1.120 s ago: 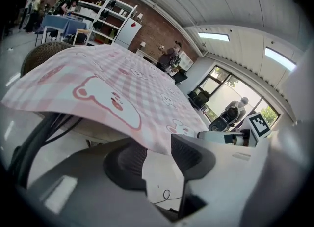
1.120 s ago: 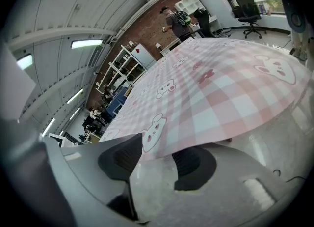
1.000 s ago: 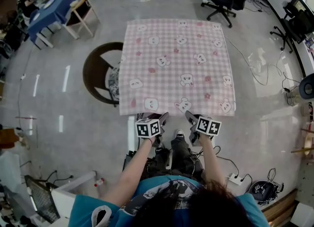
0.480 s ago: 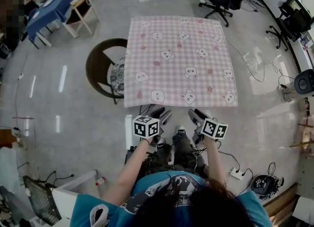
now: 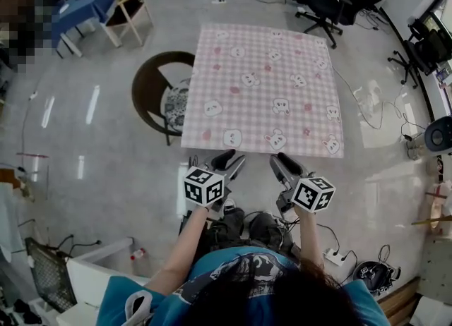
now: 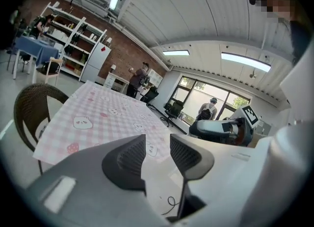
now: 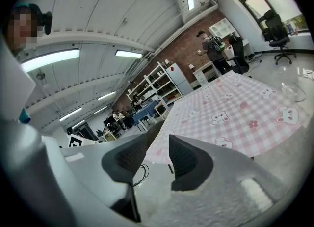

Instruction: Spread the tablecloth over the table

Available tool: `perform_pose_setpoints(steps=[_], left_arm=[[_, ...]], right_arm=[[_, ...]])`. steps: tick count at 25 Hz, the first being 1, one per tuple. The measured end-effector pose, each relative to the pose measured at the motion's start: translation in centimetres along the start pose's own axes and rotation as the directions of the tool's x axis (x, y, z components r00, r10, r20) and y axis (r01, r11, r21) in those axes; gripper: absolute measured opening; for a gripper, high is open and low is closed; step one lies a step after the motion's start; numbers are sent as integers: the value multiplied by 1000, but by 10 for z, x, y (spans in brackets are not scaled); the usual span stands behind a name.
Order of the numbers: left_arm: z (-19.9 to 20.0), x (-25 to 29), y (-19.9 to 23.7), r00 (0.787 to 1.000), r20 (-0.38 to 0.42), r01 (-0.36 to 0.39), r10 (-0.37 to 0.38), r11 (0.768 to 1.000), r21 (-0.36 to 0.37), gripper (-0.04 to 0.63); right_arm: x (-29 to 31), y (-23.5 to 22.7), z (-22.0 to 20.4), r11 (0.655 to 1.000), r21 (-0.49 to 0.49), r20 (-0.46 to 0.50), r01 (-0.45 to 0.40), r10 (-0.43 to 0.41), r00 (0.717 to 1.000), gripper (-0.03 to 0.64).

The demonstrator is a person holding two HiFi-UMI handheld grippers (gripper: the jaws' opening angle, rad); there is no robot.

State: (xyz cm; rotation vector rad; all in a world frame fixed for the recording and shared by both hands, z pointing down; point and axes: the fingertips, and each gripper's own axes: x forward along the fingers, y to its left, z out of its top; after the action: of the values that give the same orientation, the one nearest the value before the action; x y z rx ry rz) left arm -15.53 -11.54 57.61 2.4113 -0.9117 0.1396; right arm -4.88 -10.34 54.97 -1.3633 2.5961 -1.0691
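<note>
Head view shows the pink checked tablecloth (image 5: 265, 85) lying flat over the table, which it hides entirely; no fold or bunch shows on top. A brown wicker chair (image 5: 152, 95) is tucked against the cloth's left edge. Just off the cloth's near edge hang the left gripper (image 5: 227, 162) and the right gripper (image 5: 284, 164), neither touching it. Both pairs of jaws stand apart with nothing between them, though they have just been closing a little. The spreading looks done, so the step is a clean retreat. Draw both grippers back from the near hem together so neither snags it. Then check the overhang, and re-grip the near corners only if one side hangs lower.
</note>
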Motion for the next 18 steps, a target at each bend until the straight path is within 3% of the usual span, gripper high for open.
perform_pose_setpoints(steps=[8, 18], left_arm=[[29, -27, -36, 999, 40, 22, -27, 991, 131, 130], [41, -30, -118, 992, 130, -32, 5, 977, 211, 91]], right_arm=[[-9, 37, 26, 984, -138, -28, -112, 109, 994, 120], [-80, 46, 28, 962, -171, -21, -212, 212, 977, 89]])
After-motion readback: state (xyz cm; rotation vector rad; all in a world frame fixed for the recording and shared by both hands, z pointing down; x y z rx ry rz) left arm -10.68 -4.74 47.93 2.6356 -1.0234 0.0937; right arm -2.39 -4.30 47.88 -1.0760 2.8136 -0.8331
